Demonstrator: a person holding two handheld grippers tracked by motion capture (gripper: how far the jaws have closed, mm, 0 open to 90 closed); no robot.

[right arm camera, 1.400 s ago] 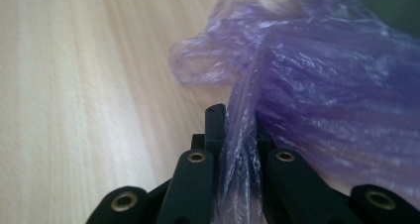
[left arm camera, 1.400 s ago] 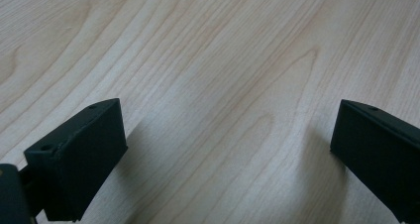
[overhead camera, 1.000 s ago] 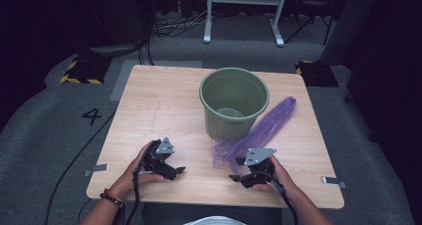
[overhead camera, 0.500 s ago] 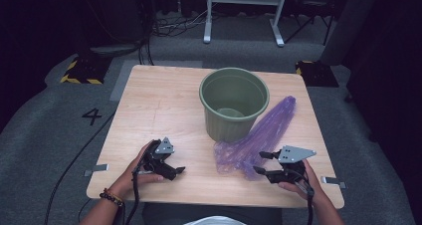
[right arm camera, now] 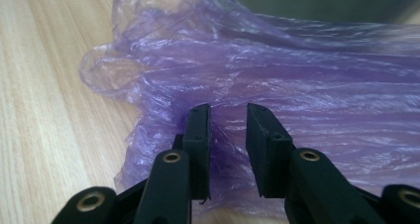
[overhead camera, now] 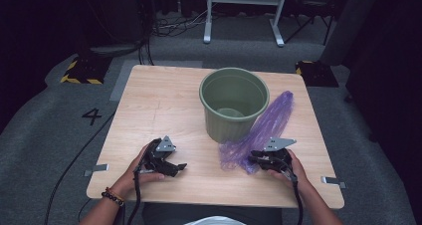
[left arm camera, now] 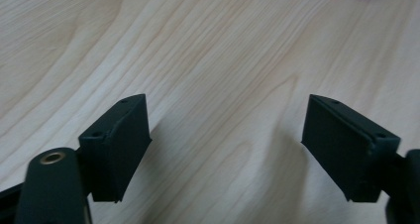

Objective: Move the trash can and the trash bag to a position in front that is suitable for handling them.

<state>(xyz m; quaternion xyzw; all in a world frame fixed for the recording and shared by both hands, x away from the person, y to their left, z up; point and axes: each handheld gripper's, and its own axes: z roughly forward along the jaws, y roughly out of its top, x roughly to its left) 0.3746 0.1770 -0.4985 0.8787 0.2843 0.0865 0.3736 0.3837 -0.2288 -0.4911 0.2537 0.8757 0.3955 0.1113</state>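
Note:
A green bucket [overhead camera: 234, 105] stands upright at the middle back of the wooden table [overhead camera: 159, 100]. A crumpled purple plastic bag [overhead camera: 271, 120] lies from the bucket's right side toward the front. My right gripper [overhead camera: 253, 160] lies level at the bag's near end. In the right gripper view its jaws [right arm camera: 228, 115] have just been closing and stand narrow around a fold of the bag [right arm camera: 297, 85], with a gap still between them. My left gripper [overhead camera: 179, 168] rests at the front left over bare wood [left arm camera: 223, 45]. Its jaws [left arm camera: 225, 120] have just closed a little but stay wide, with nothing between them.
The bucket's wall [right arm camera: 317, 1] lies just beyond the bag. Small metal brackets [overhead camera: 332, 181] stick out at the table's front corners. On the floor are a black-and-yellow block [overhead camera: 79, 70], a painted 4 [overhead camera: 92, 116] and a white frame [overhead camera: 244, 16].
My right gripper swung out to the right, then came back left onto the bag's near end, and its jaws narrowed. The left hand stayed put.

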